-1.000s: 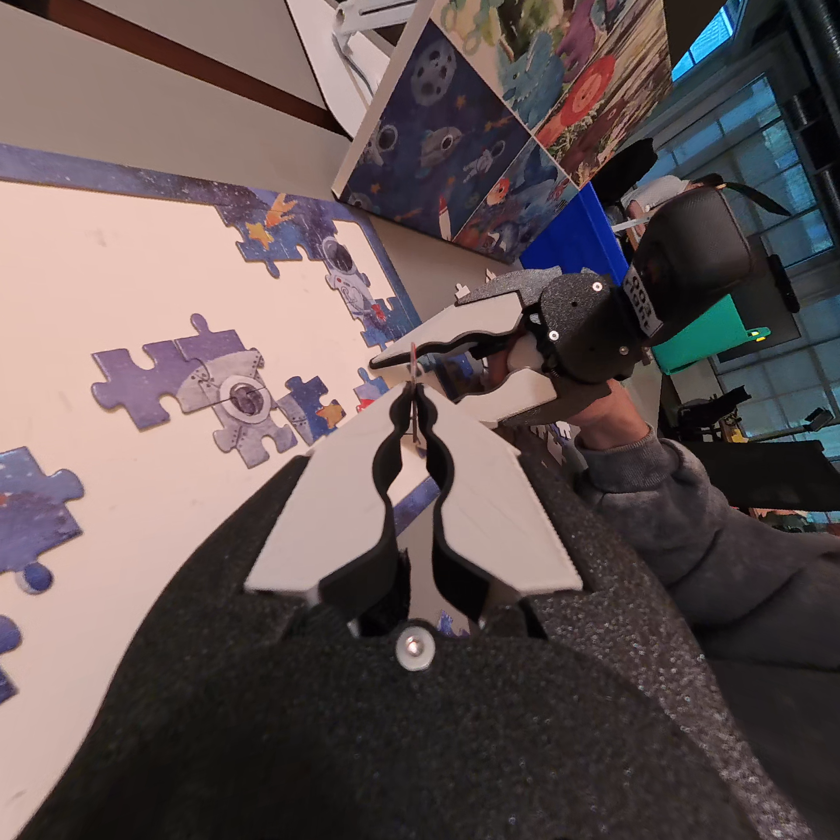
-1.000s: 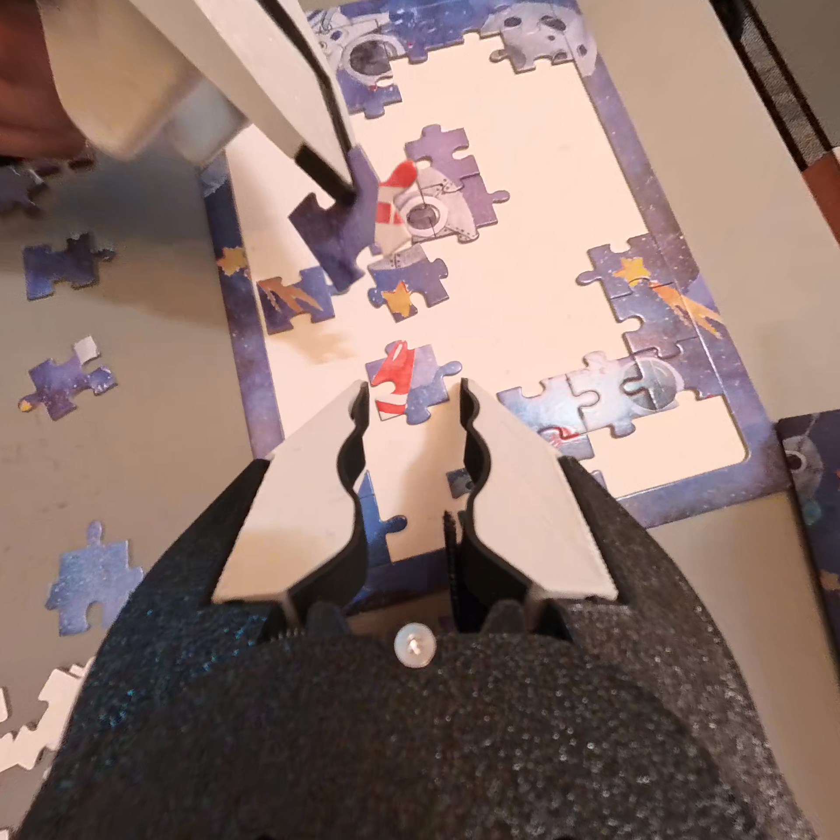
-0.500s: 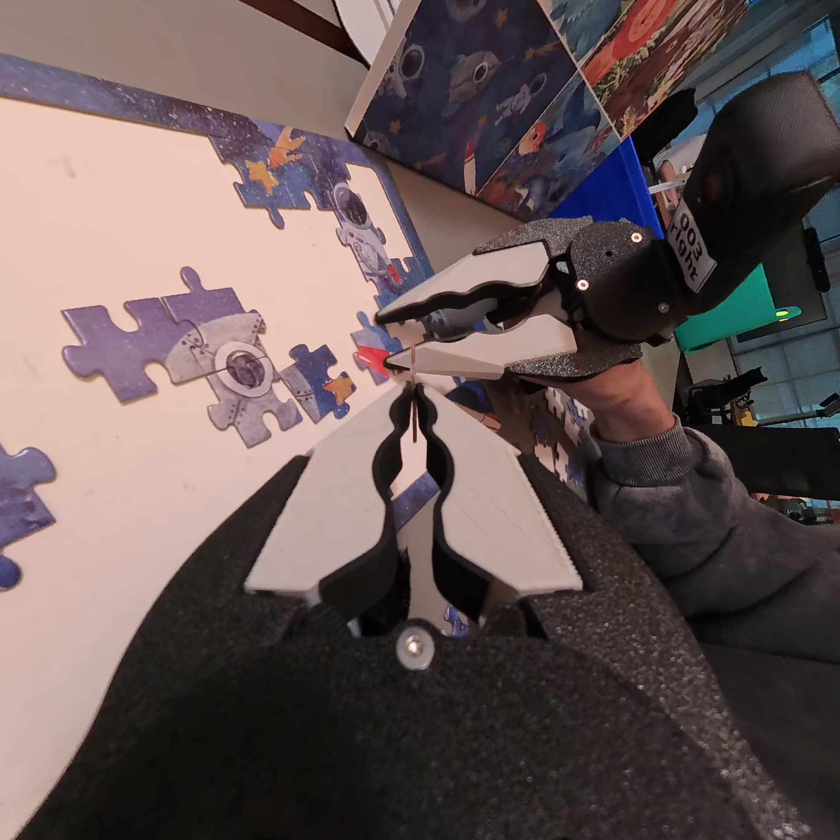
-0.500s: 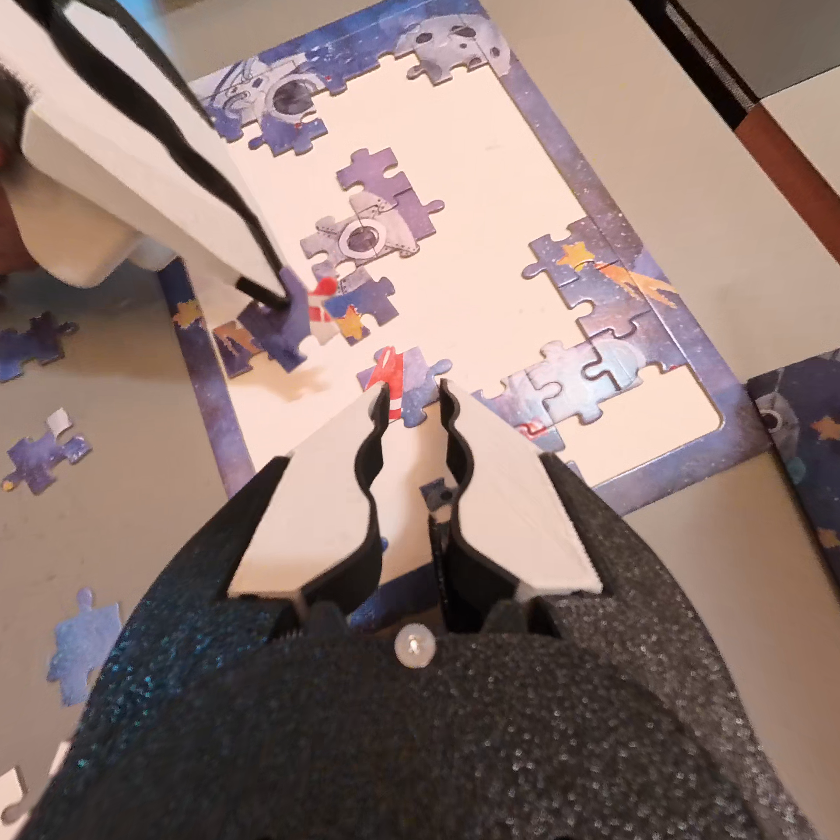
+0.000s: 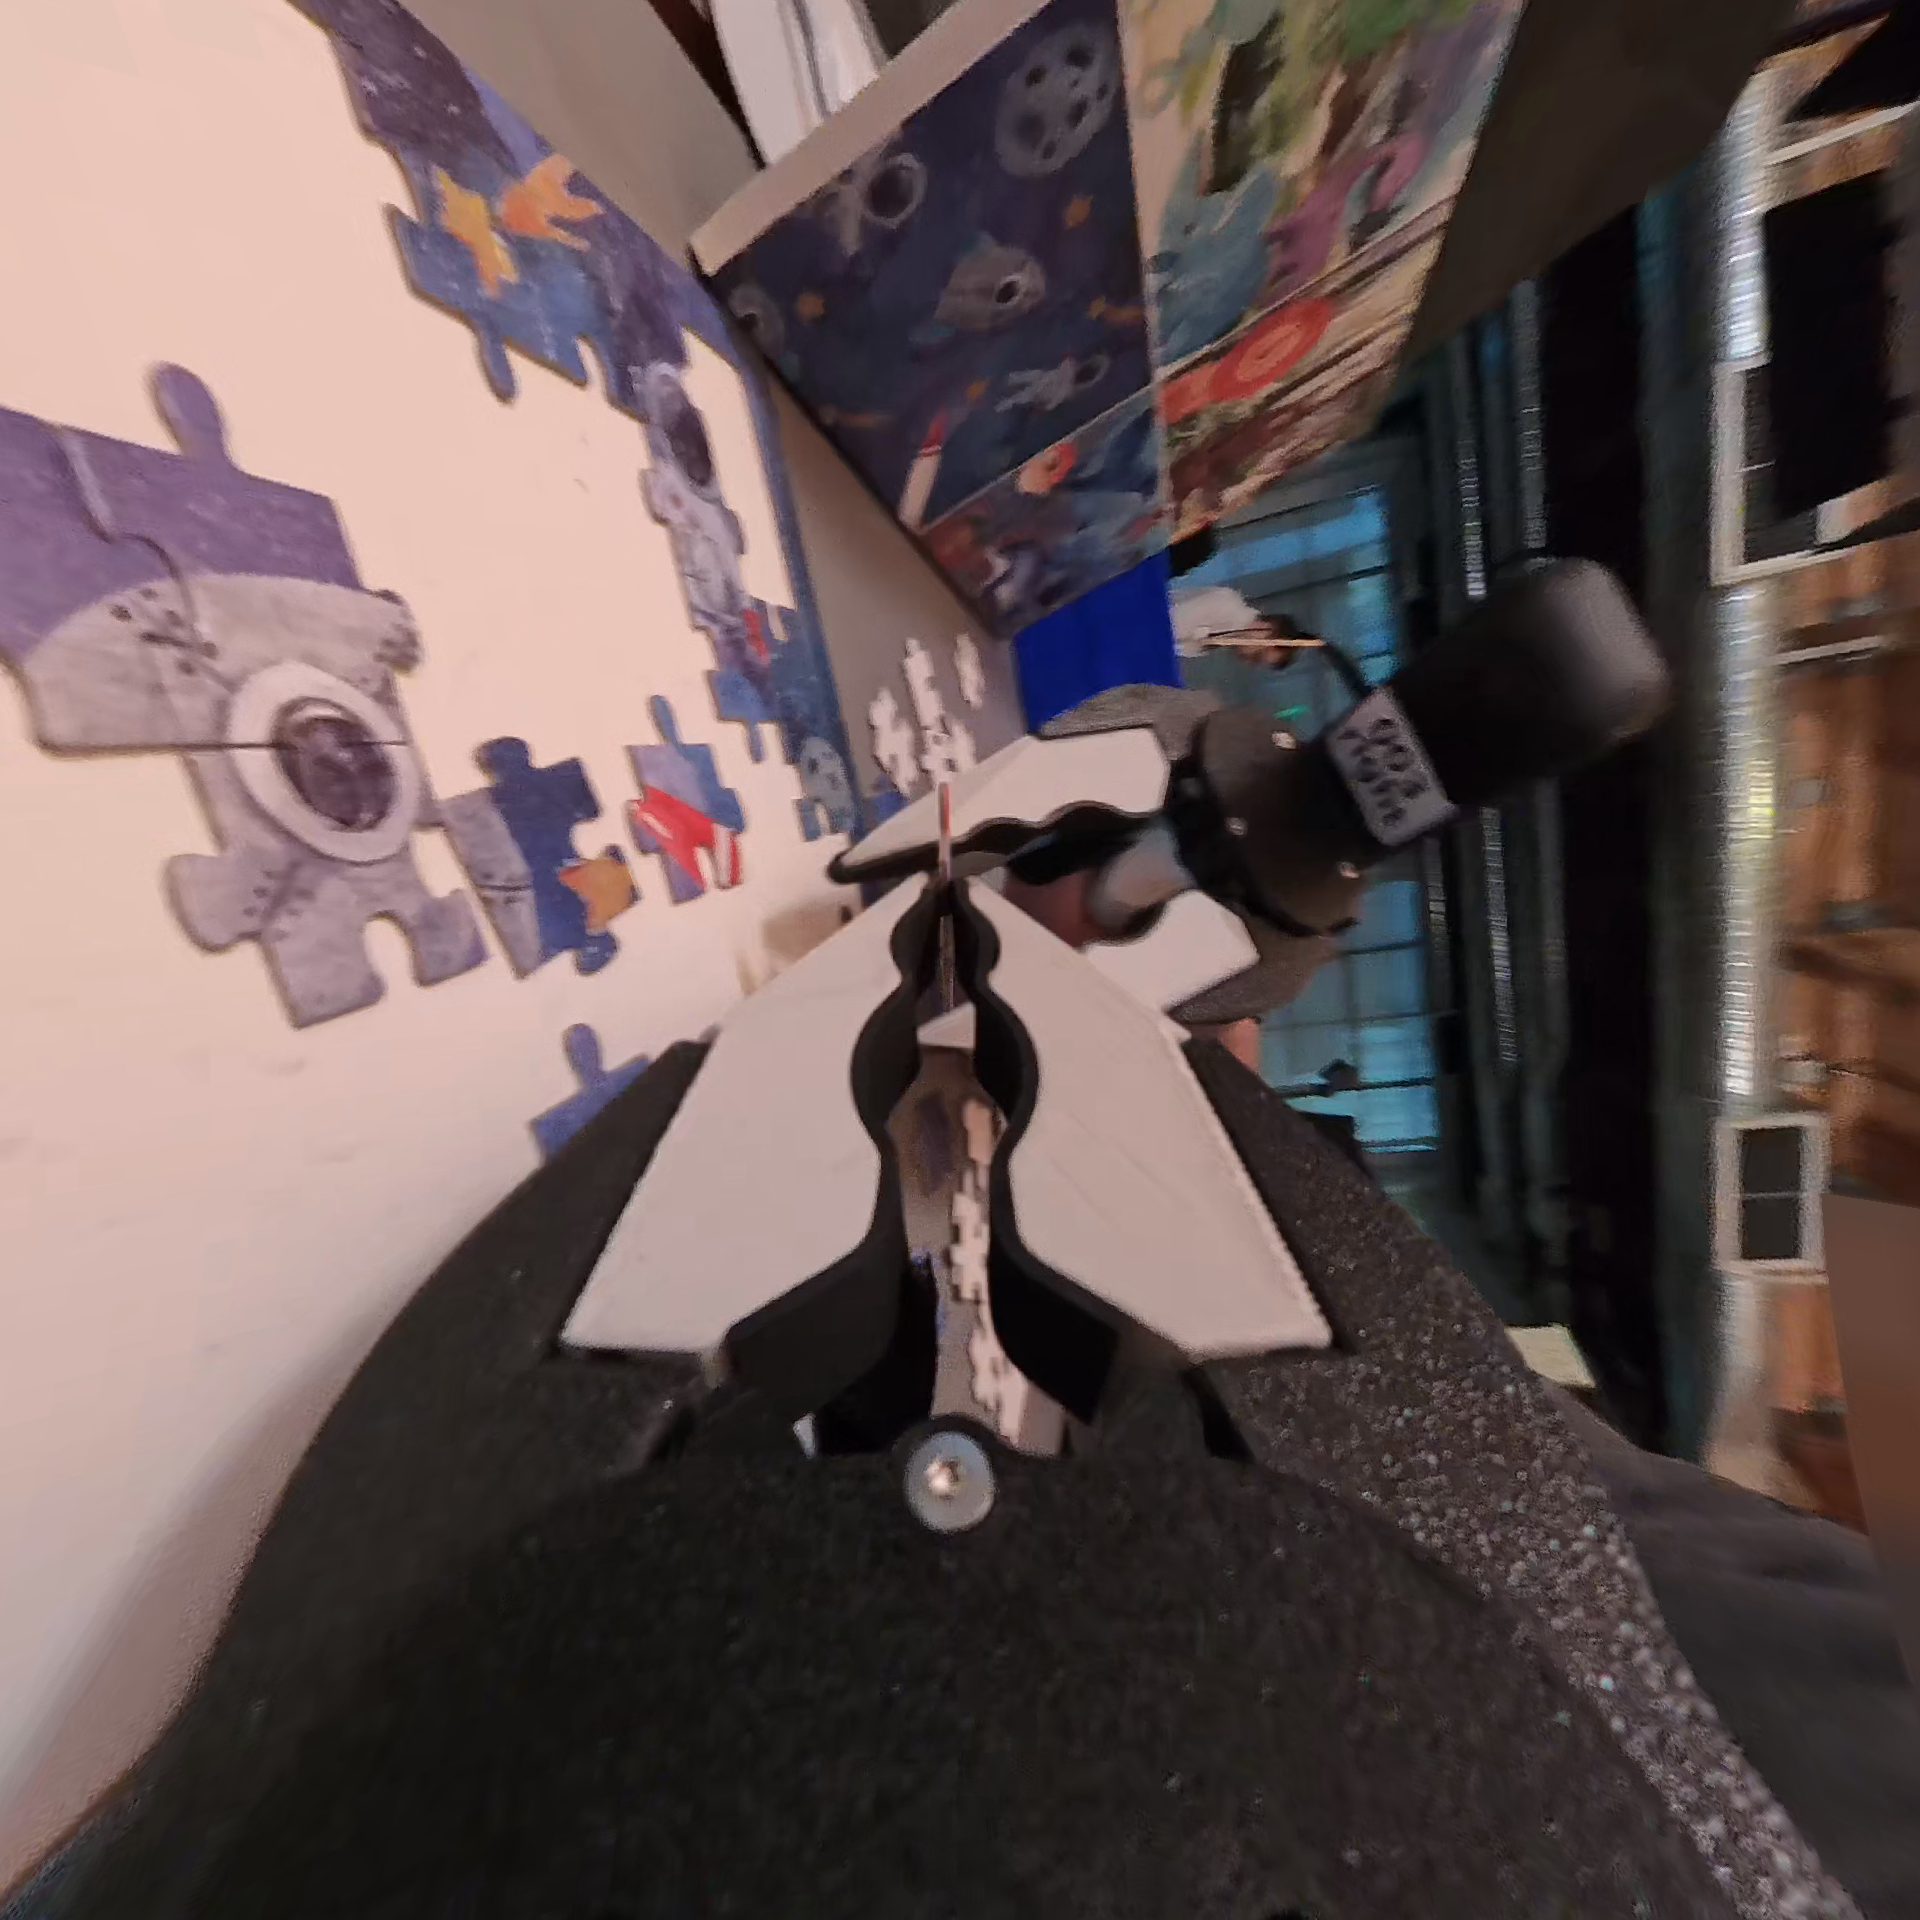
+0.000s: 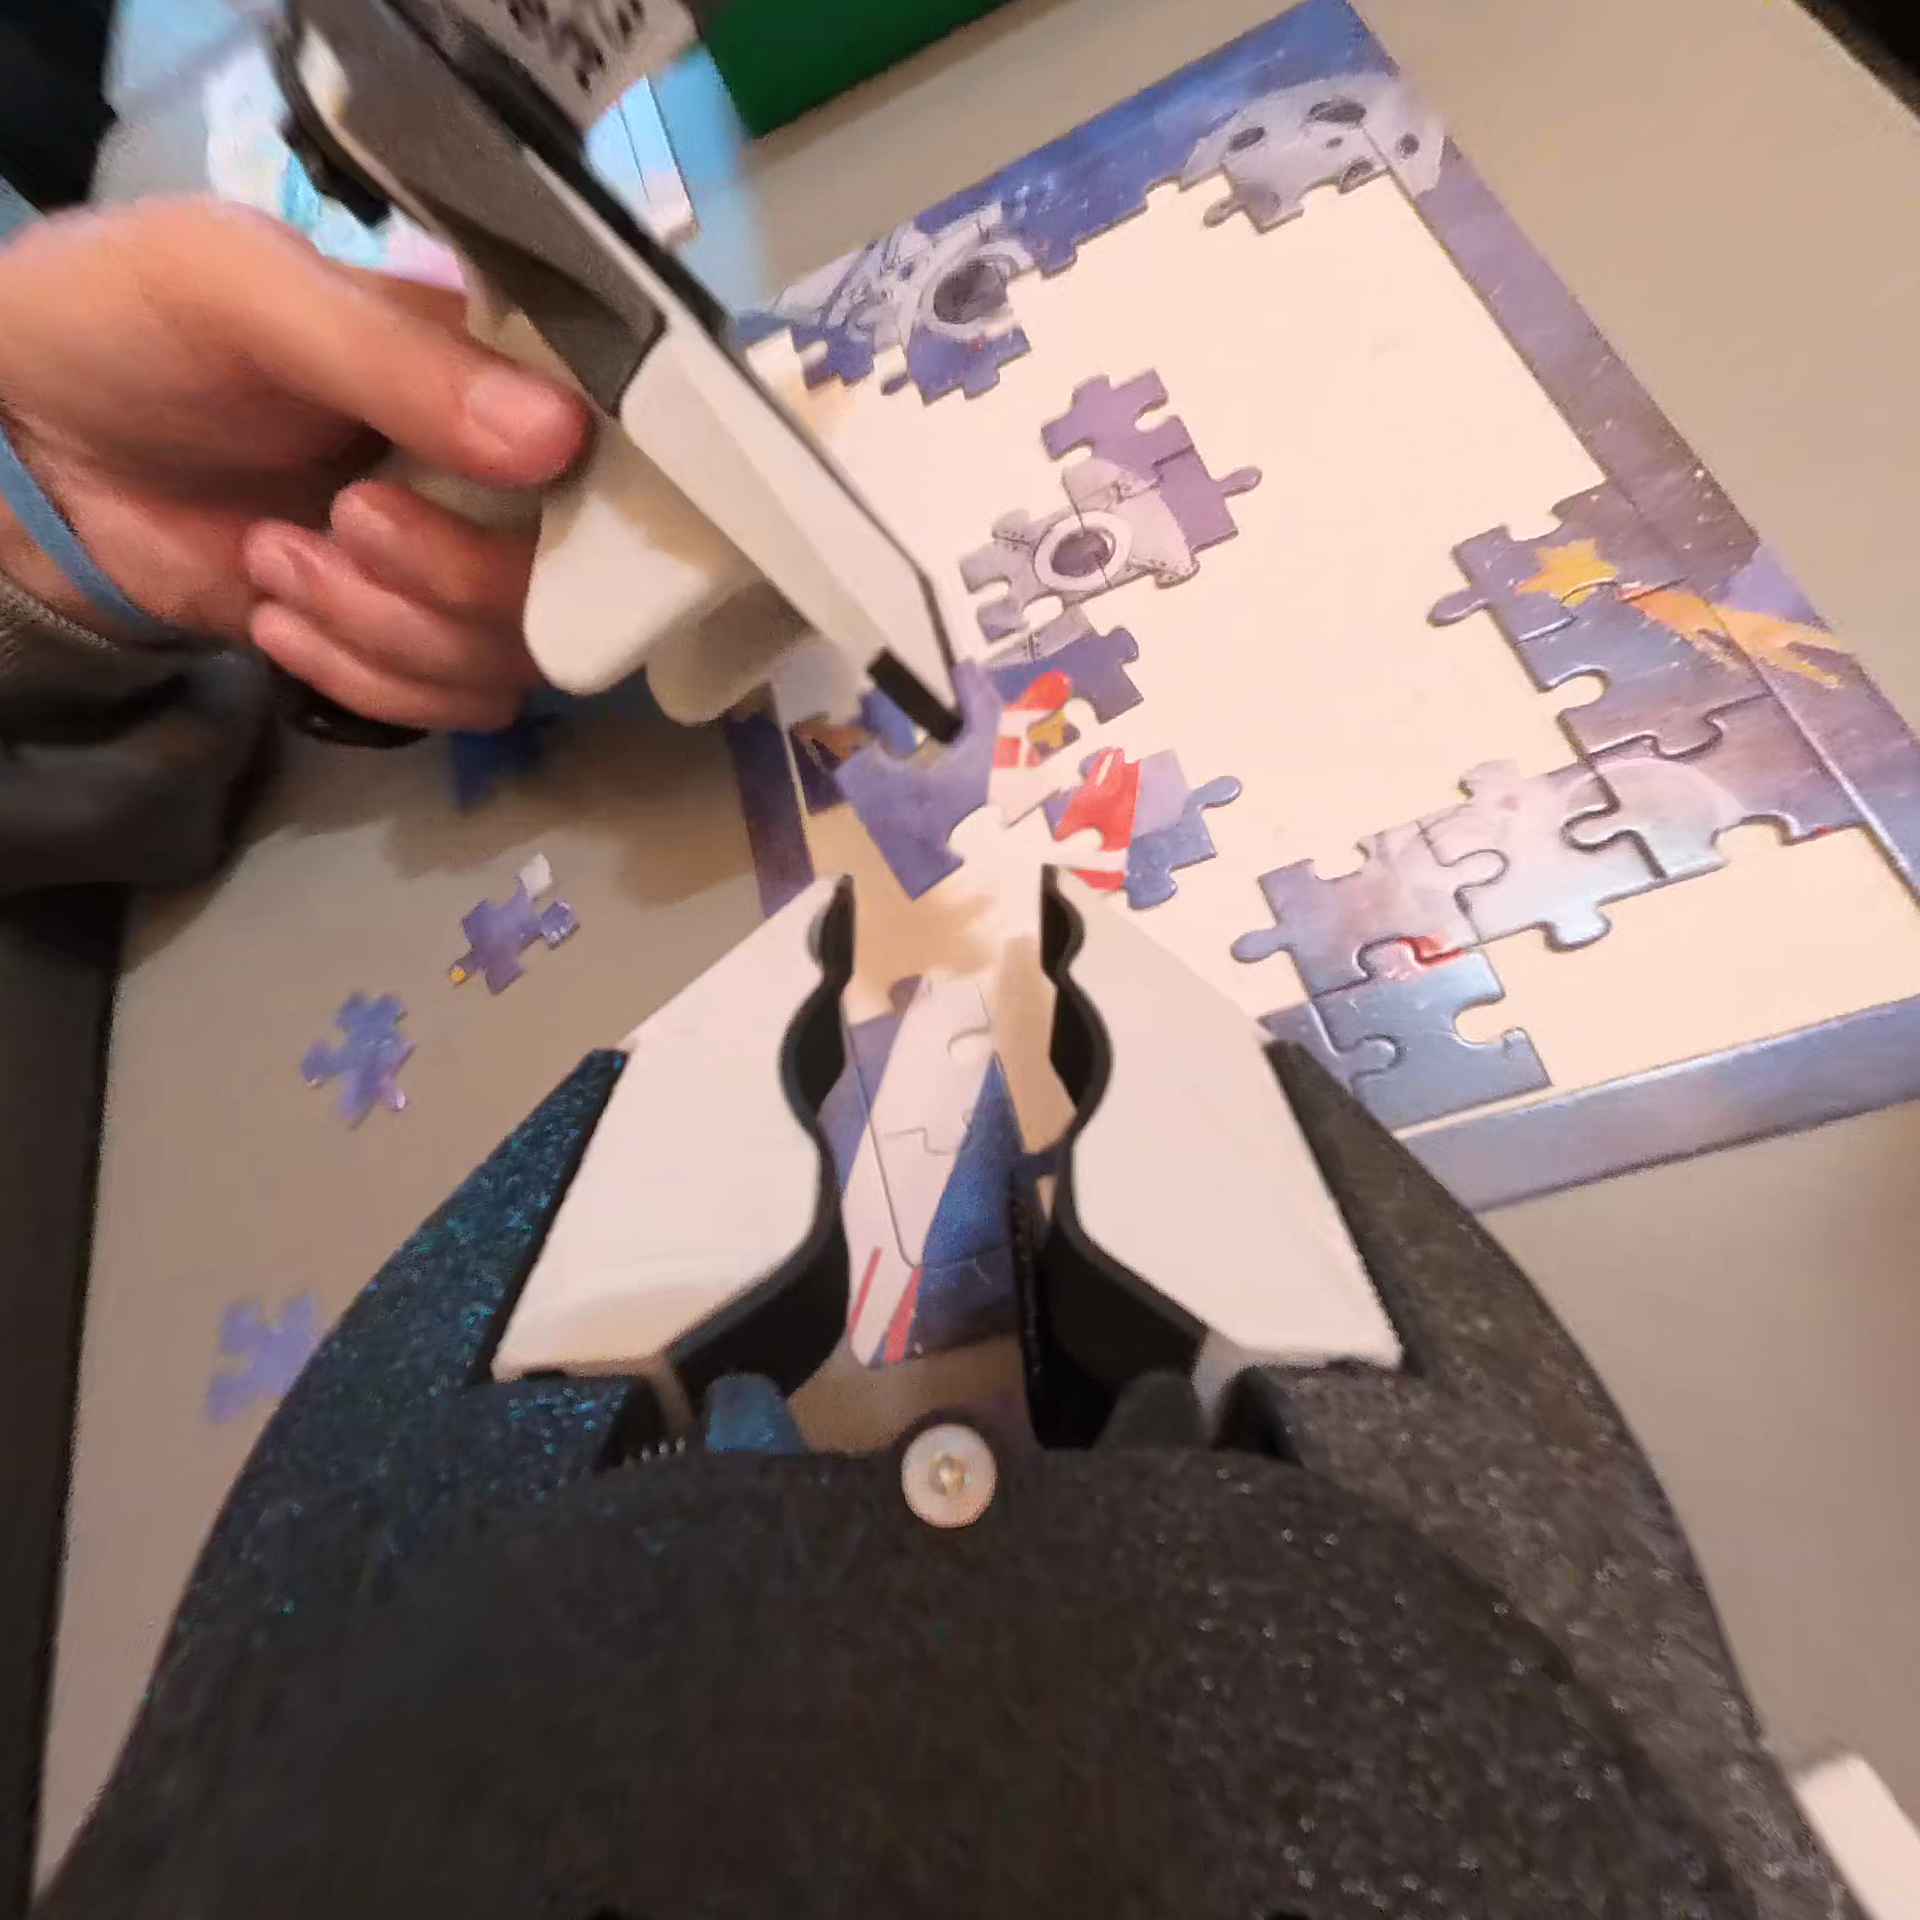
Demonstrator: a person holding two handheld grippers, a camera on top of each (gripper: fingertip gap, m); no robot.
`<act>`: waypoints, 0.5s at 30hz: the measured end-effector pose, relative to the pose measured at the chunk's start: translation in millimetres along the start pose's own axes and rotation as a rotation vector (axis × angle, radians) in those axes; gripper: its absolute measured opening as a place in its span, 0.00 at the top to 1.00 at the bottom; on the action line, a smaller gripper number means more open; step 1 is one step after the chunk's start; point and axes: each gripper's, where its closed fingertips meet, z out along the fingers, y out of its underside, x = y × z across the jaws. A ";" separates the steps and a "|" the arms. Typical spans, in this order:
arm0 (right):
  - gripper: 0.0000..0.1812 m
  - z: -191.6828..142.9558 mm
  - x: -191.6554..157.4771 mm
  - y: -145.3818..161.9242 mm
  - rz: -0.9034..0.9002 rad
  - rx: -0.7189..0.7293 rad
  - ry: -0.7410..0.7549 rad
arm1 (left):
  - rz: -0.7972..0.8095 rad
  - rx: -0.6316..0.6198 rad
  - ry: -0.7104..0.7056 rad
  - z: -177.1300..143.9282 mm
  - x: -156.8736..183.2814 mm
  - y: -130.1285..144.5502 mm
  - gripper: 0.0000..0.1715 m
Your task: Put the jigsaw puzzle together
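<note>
Puzzle tray [image 6: 1621,1127] sits flat on the grey bench [image 6: 1714,1351], mostly bare cream inside with clusters of joined blue space pieces along the edges. Left hand-held gripper [image 5: 943,894] is pinched down on one piece [image 6: 920,805], which shows edge-on between its tips in the left wrist view; from the right wrist view that piece hangs tilted just over the tray's near-left corner, right next to a red-striped rocket piece [image 6: 1132,821] lying in the tray. Right hand-held gripper [image 6: 945,894] is parted a moderate way with nothing in it, hovering over the tray's near edge. Few loose pieces [image 6: 514,925] lie on the bench left of the tray. Picture box [image 5: 997,312] is propped beyond the tray.
</note>
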 end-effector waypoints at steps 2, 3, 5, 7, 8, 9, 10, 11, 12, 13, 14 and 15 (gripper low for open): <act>0.86 -1.1 -9.3 -10.2 0.094 0.083 -0.120 | -0.006 -0.001 0.035 0.2 5.6 0.6 1.00; 0.86 -4.5 -13.2 -13.7 0.154 0.108 -0.189 | -0.004 -0.006 0.047 -0.2 7.9 1.1 1.00; 0.88 -14.2 -18.2 -17.8 0.231 0.149 -0.306 | 0.002 -0.014 0.061 -1.4 10.8 1.7 1.00; 0.91 -23.0 -14.8 -22.1 0.277 0.196 -0.338 | 0.013 -0.031 0.059 -3.2 10.6 3.6 1.00; 0.93 -23.7 -10.7 -20.4 0.284 0.190 -0.319 | 0.028 -0.046 0.047 -4.4 9.2 4.8 1.00; 0.96 -22.6 -6.9 -17.9 0.282 0.178 -0.293 | 0.053 -0.057 0.014 -5.9 4.9 5.2 0.99; 0.98 -21.1 -4.4 -16.0 0.281 0.169 -0.274 | 0.086 -0.074 -0.033 -7.6 -1.2 6.0 0.99; 1.00 -19.1 -2.3 -13.9 0.282 0.157 -0.258 | 0.117 -0.100 -0.073 -9.1 -6.7 8.4 0.99; 1.00 -15.7 2.1 -10.0 0.282 0.133 -0.224 | 0.135 -0.122 -0.099 -9.9 -10.1 10.7 0.99; 0.99 -11.7 7.6 -4.7 0.271 0.101 -0.175 | 0.136 -0.134 -0.104 -9.9 -10.9 12.6 1.00; 0.98 -8.4 10.0 -1.0 0.250 0.077 -0.143 | 0.125 -0.143 -0.096 -9.1 -10.2 14.7 1.00; 0.98 -5.9 9.4 0.1 0.230 0.065 -0.129 | 0.121 -0.151 -0.099 -8.4 -10.8 16.8 1.00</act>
